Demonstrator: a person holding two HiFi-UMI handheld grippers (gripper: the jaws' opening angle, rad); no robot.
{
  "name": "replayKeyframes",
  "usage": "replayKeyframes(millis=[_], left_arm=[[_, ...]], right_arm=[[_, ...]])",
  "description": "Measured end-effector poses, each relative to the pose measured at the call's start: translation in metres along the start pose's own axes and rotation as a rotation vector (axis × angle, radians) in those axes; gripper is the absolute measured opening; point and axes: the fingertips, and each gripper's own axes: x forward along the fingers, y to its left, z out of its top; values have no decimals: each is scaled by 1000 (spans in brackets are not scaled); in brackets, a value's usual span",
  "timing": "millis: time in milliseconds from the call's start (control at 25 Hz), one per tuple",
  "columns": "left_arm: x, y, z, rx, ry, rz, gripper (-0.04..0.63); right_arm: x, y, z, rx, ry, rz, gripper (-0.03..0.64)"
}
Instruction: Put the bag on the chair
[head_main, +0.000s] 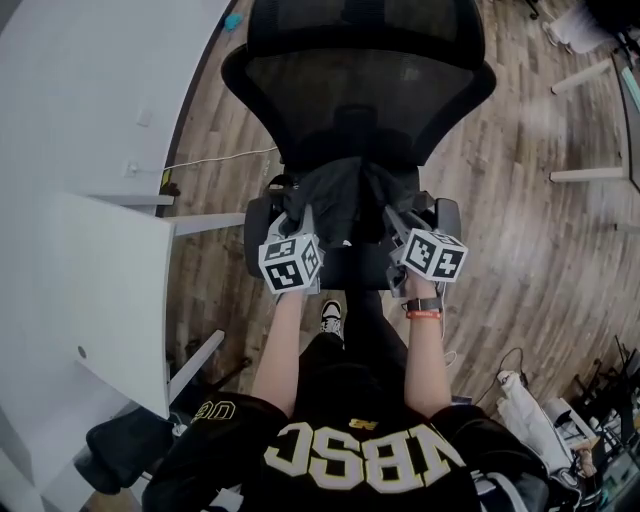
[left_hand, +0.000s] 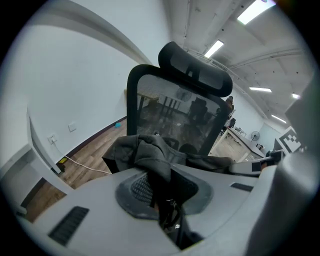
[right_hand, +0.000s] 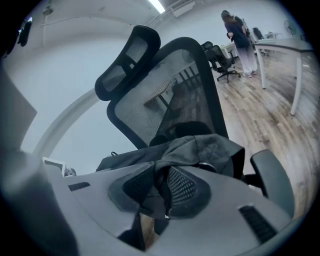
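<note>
A black bag (head_main: 345, 205) hangs between my two grippers, just over the seat of a black mesh office chair (head_main: 360, 95). My left gripper (head_main: 296, 222) is shut on the bag's left edge, where dark fabric (left_hand: 150, 155) bunches up between the pads. On the other side my right gripper (head_main: 400, 225) is shut on the bag's right edge, with cloth (right_hand: 200, 147) folded over its jaws. The chair's mesh back (left_hand: 175, 117) and headrest (right_hand: 125, 65) rise straight ahead of both grippers. Most of the seat lies hidden under the bag.
A white desk (head_main: 110, 290) stands at the left, with a white wall behind it and a cable (head_main: 215, 158) on the wood floor. The chair's armrests (right_hand: 272, 177) flank the bag. White table legs (head_main: 590, 175) stand at the right. A person (right_hand: 240, 35) stands far off.
</note>
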Motion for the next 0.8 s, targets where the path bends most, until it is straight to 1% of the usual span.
replayKeyframes(millis=[120, 320, 440, 520, 600, 720, 800], left_arm=[[16, 5, -16, -48, 43, 12, 52], [47, 14, -42, -101, 109, 28, 52], [64, 23, -53, -128, 139, 48, 52], [75, 28, -60, -133, 155, 61, 54], [85, 33, -65, -130, 172, 70, 54], [101, 42, -75, -113, 200, 85, 54], [111, 48, -85, -97, 228, 100, 54]], right_arm=[[14, -17, -8, 30, 24, -19, 91], [40, -44, -19, 65, 58, -57, 91], [56, -60, -26, 53, 91, -81, 91], [69, -69, -34, 7, 125, -105, 92], [82, -76, -38, -17, 151, -114, 92], [104, -84, -47, -1, 179, -96, 92], [112, -90, -49, -2, 202, -113, 92]])
